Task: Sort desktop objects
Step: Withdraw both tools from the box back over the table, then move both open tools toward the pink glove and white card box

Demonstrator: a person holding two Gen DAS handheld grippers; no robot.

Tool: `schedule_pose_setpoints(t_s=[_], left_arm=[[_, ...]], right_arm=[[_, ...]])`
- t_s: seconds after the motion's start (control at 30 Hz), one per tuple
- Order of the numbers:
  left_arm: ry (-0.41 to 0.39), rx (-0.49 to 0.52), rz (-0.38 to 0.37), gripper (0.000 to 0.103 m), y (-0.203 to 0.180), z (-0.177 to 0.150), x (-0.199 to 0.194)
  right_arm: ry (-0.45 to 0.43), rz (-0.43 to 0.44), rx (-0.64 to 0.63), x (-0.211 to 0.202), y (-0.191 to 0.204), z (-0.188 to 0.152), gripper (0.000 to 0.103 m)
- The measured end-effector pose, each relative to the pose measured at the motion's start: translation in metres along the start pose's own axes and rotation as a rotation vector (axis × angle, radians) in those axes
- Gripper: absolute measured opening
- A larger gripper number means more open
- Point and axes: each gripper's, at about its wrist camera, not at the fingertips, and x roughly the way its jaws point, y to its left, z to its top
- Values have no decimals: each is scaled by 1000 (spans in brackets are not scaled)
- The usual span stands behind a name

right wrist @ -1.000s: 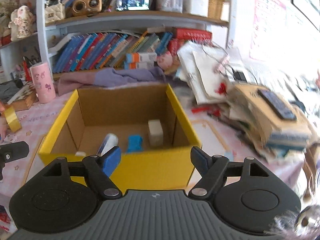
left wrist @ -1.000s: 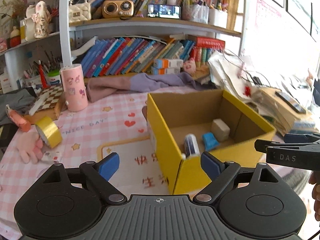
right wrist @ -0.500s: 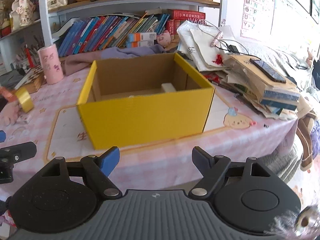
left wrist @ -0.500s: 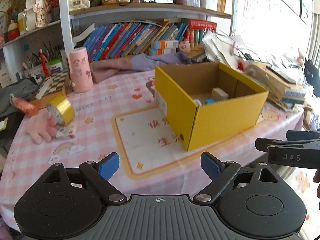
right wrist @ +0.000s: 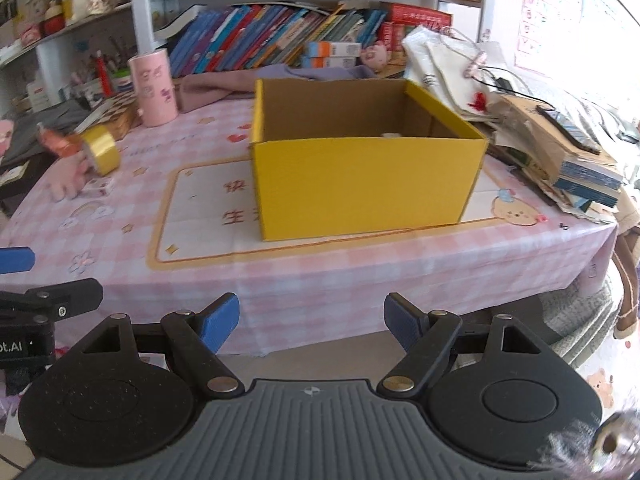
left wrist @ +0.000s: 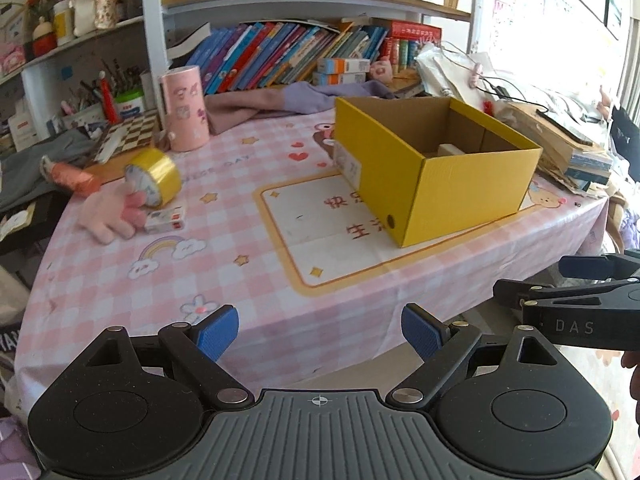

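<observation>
One table (left wrist: 248,292) fills most of both views, covered by a pink checked cloth with a cream panel printed in its middle. Behind it stands one shelf unit (left wrist: 152,32) with a long row of leaning books (left wrist: 280,56) on its lower board.

One yellow cardboard box (left wrist: 460,188) sits open-topped on the right part of the cream panel; a single pale block (left wrist: 450,149) shows inside it near the far wall, and the rest of its floor is hidden by the near walls. To the box's right lies one untidy stack of books and papers (right wrist: 560,160) at the table edge.

Two sets of tongs hang off the near edge of the table, side by side and well apart from the box. The left tongs (left wrist: 320,334) are spread wide with nothing between the blue pads. The right tongs (right wrist: 312,324) are likewise spread and empty, and their jaws have just been opening a little further.

On the left part of the table: one pink cylindrical cup (left wrist: 184,108) standing upright, one purple cloth (left wrist: 280,102) crumpled behind it toward the books, one pink plush toy (left wrist: 108,216) lying flat, one roll of gold tape (left wrist: 154,176) resting on edge against the plush, one orange wrapped item (left wrist: 74,176) farther left, and one small flat card packet (left wrist: 166,220) just beside the plush.
</observation>
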Motion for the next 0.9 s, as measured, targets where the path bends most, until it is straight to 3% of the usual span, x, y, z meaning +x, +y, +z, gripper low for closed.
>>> schedule_pose_setpoints(t_s=[0.4, 0.67, 0.9], left_arm=[[3, -21, 47, 91, 30, -8, -10], [-14, -43, 87, 92, 44, -11, -15], [-27, -65, 103, 92, 50, -9, -16]], right_arm=[[-1, 72, -60, 7, 39, 5, 78], [-4, 146, -172, 8, 70, 7, 78], [-8, 172, -198, 9, 76, 8, 78]])
